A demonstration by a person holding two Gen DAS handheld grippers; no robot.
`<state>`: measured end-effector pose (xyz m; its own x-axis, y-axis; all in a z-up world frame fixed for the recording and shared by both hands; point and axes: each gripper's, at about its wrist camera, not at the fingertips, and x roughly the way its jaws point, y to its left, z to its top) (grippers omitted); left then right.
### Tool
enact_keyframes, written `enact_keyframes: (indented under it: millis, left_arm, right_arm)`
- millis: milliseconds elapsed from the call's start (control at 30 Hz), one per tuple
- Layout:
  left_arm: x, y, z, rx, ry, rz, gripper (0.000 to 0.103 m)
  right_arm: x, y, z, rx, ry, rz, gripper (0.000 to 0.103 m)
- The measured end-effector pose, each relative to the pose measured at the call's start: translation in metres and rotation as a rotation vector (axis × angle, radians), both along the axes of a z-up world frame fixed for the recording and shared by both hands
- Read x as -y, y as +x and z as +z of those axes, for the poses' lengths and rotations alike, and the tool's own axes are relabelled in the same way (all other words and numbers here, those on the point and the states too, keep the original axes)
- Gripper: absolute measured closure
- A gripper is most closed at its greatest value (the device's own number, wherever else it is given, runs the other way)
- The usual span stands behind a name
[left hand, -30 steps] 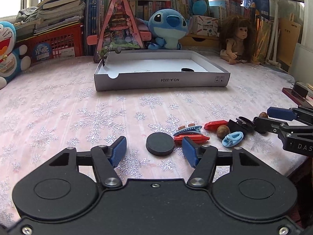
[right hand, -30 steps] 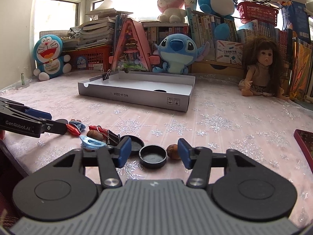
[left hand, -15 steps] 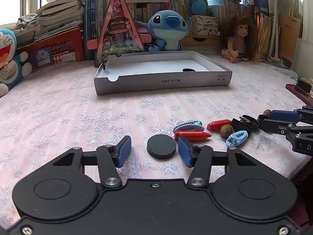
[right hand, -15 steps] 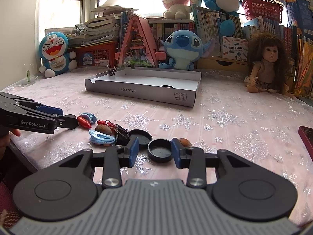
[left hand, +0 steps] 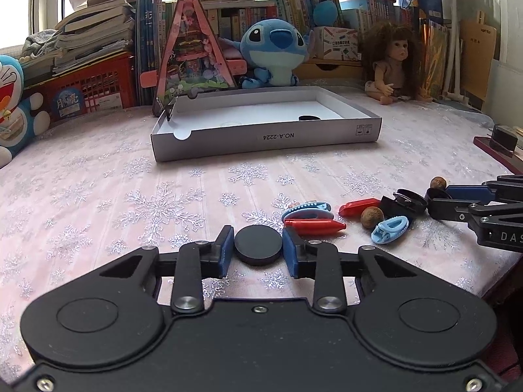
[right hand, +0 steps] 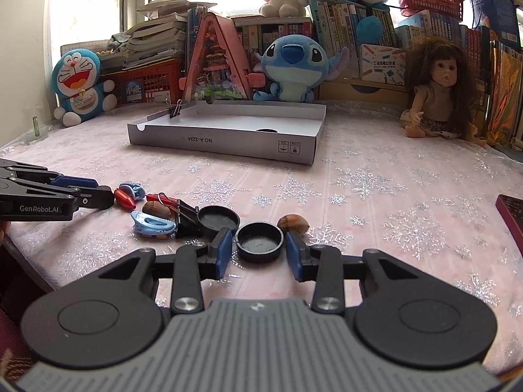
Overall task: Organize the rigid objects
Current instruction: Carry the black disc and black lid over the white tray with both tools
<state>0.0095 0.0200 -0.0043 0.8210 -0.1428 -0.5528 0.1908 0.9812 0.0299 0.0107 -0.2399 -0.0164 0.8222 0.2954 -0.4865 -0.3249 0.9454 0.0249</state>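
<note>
1. Since a second ago, both sets of jaws have been drawn in a lot: the left hand-held gripper (left hand: 258,251) went from wide open to hugging the flat black disc (left hand: 258,244), and the right hand-held gripper (right hand: 260,251) narrowed around the open black cap (right hand: 260,241).
2. The left jaws are caught mid-closing, with the blue pads (left hand: 226,251) seemingly touching the disc's edges as it lies on the desk (left hand: 98,196).
3. On the right, the cap is bracketed closely, but thin gaps can be seen on both sides, so nothing is gripped there.
4. Just past the cap, a nut (right hand: 293,223) and a second black cap (right hand: 218,218) are spotted, plus a black binder clip (right hand: 186,219) and blue clips (right hand: 152,224).
5. Farther back, the white cardboard tray (right hand: 225,142) is parked mid-desk with one dark round piece (right hand: 265,130) inside.
6. Plush toys and a doll (right hand: 438,98) are lined up behind.
</note>
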Motion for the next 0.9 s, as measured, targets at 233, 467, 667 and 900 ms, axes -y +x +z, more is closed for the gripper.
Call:
enact_keyframes:
  millis: [233, 467, 667, 900]
  left_arm:
    - [-0.002, 0.003, 0.008, 0.014, -0.007, 0.002, 0.073]
    - [-0.011, 0.028, 0.032, 0.010, -0.047, 0.020, 0.073]
    - [-0.017, 0.044, 0.046, 0.031, -0.064, 0.030, 0.073]
    - [-0.022, 0.068, 0.058, 0.058, -0.064, 0.059, 0.073]
  right_arm:
    - [0.001, -0.002, 0.008, 0.044, 0.021, -0.021, 0.066]
    - [0.004, 0.015, 0.022, 0.068, 0.029, -0.048, 0.066]
    - [0.005, 0.030, 0.030, 0.062, 0.041, -0.071, 0.066]
    - [0.008, 0.056, 0.035, 0.018, 0.066, -0.112, 0.066]
